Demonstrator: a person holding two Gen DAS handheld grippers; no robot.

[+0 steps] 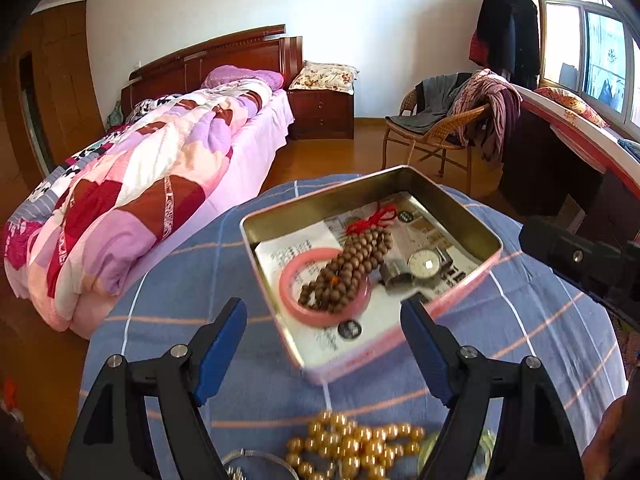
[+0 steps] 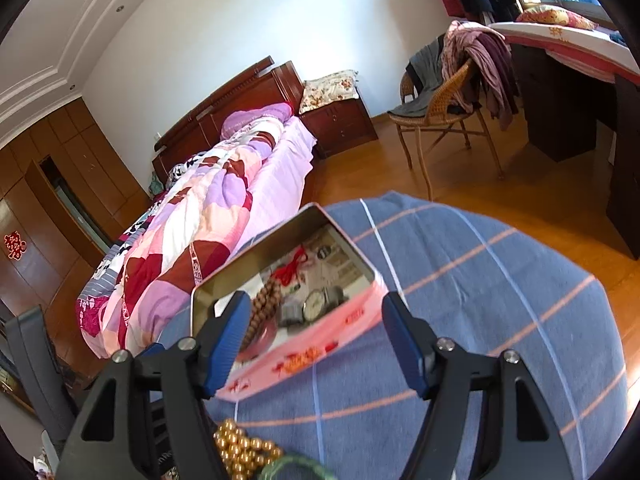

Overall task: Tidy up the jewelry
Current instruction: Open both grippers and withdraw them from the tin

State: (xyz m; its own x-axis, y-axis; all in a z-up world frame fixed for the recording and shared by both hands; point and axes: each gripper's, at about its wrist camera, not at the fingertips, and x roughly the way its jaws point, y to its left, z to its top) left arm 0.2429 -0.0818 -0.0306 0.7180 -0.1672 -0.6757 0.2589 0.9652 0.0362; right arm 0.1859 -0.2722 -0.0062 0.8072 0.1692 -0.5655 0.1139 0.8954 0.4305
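An open pink tin box point(image 1: 468, 286) point(image 2: 304, 356) sits on the blue checked tablecloth point(image 1: 168, 280). Inside lie a brown bead string point(image 1: 348, 268) point(image 2: 262, 308) with a red tassel, a pink bangle point(image 1: 316, 316), a silver watch point(image 1: 426, 262) point(image 2: 316, 306) and a dark coin point(image 1: 349, 329). Gold beads point(image 1: 356, 446) point(image 2: 244, 450) lie near the front edge, with a green bangle point(image 2: 296, 466) beside them. My left gripper point(image 1: 324, 312) hangs open just before the box's near corner, nothing between its blue pads. My right gripper point(image 2: 314, 304) is also open, facing the box's pink side wall.
A bed with a patchwork quilt point(image 1: 132, 208) runs along the left. A wicker chair point(image 1: 440, 128) draped with clothes and a dark desk point(image 1: 560, 168) stand at the right by the window. A silver ring-shaped piece point(image 1: 260, 460) lies by the gold beads. The other gripper's black body point(image 1: 584, 264) shows at right.
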